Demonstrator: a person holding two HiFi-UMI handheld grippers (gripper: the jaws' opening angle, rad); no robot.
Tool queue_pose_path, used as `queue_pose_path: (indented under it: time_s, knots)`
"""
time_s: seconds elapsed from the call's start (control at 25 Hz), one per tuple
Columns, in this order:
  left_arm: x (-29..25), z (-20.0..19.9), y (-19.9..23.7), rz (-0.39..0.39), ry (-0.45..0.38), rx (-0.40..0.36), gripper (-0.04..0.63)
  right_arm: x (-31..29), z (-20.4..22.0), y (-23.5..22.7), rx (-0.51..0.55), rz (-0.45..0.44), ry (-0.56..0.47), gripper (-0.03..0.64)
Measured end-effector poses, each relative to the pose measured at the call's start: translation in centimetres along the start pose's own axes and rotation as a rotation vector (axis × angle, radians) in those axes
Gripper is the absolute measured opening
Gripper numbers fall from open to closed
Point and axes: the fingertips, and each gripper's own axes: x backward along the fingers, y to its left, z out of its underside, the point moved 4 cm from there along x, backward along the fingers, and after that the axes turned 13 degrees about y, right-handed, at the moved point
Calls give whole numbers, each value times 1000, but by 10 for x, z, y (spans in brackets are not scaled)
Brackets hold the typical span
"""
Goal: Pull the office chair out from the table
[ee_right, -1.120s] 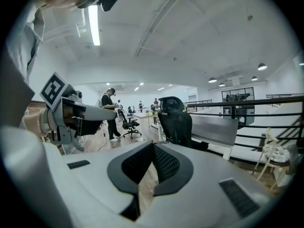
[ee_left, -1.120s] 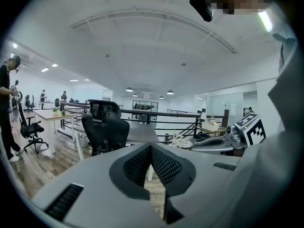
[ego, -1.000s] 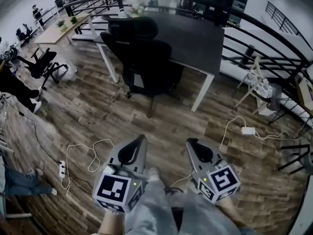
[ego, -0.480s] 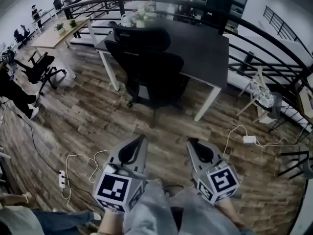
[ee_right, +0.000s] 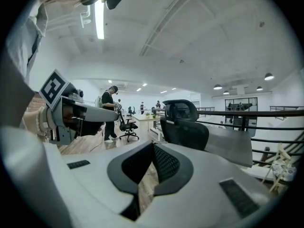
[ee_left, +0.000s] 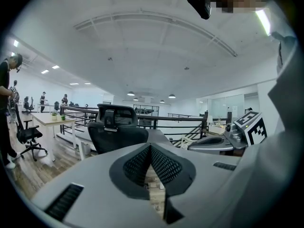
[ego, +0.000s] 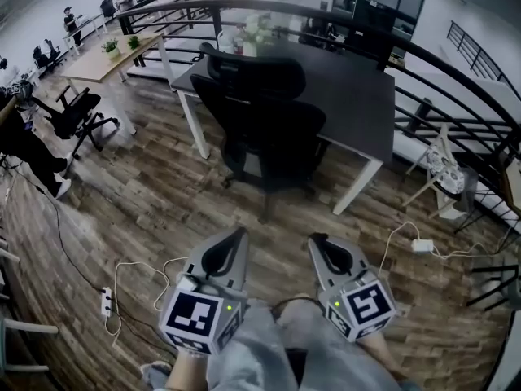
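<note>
A black office chair (ego: 264,120) with a headrest stands pushed in at the near side of a dark-topped table (ego: 350,80) with white legs. The same chair (ee_left: 114,129) shows ahead in the left gripper view and, as the chair (ee_right: 183,125), in the right gripper view. My left gripper (ego: 238,235) and my right gripper (ego: 316,240) hover side by side over the wood floor, well short of the chair. Both are shut with nothing between their jaws.
A black curved railing (ego: 440,55) runs behind the table. White cables and a power strip (ego: 104,301) lie on the floor at left; another adapter (ego: 422,245) lies at right. A second black chair (ego: 73,114) and a pale desk (ego: 106,55) stand at far left. A person (ego: 24,149) stands there.
The chair and table have come closer and lower in the head view as I step toward them. Both grippers keep their shut pose in front of me.
</note>
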Motion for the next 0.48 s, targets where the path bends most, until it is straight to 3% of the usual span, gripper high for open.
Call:
queue_pose_path:
  time_s: [0.16, 0.48]
  knots:
    - [-2, 0, 7, -13, -3, 3, 0, -7, 2, -4, 17, 10, 5, 3]
    - [-8, 4, 26, -60, 28, 23, 0, -24, -1, -32, -44, 36, -9, 3]
